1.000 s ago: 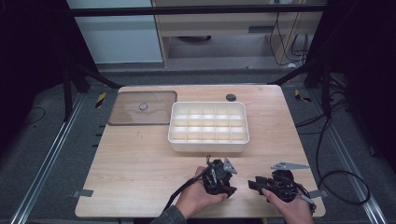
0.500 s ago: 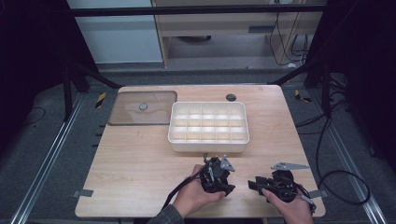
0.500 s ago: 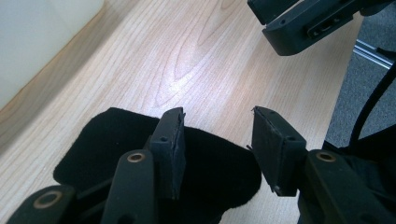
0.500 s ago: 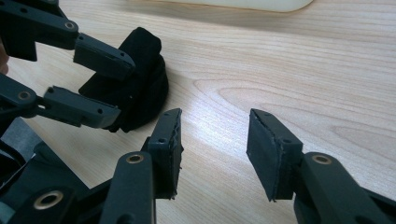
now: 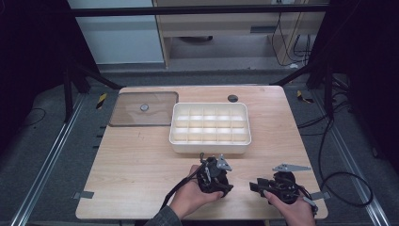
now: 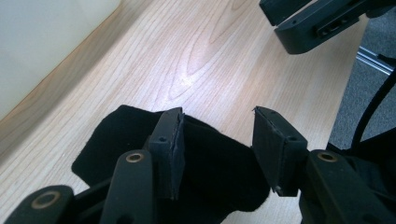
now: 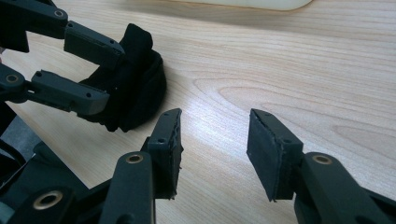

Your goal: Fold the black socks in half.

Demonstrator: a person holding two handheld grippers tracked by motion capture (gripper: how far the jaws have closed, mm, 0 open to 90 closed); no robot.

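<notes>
From above, the black cloth [image 6: 205, 172] is hidden under the left gripper [image 5: 214, 176], and what it really is stays hard to tell. Close up, it lies beneath the parted jaws, one pad against its fold, no squeeze visible. Since the earlier frame the left gripper has crept slightly forward. The right gripper [image 7: 214, 149] hovers just beside, jaws apart over bare table [image 5: 136, 174], holding nothing. Ahead of both, the white divided tray [image 5: 210, 123] has empty compartments; left of it lies a clear lid [image 5: 143, 109].

Each hand-held gripper [image 5: 214, 178] is black, with flat rubber-faced pads [image 6: 175, 140], brass-coloured pivot pins, a grey three-cornered plate and a trailing black cable; one grey-green sleeve [image 5: 162, 219].
</notes>
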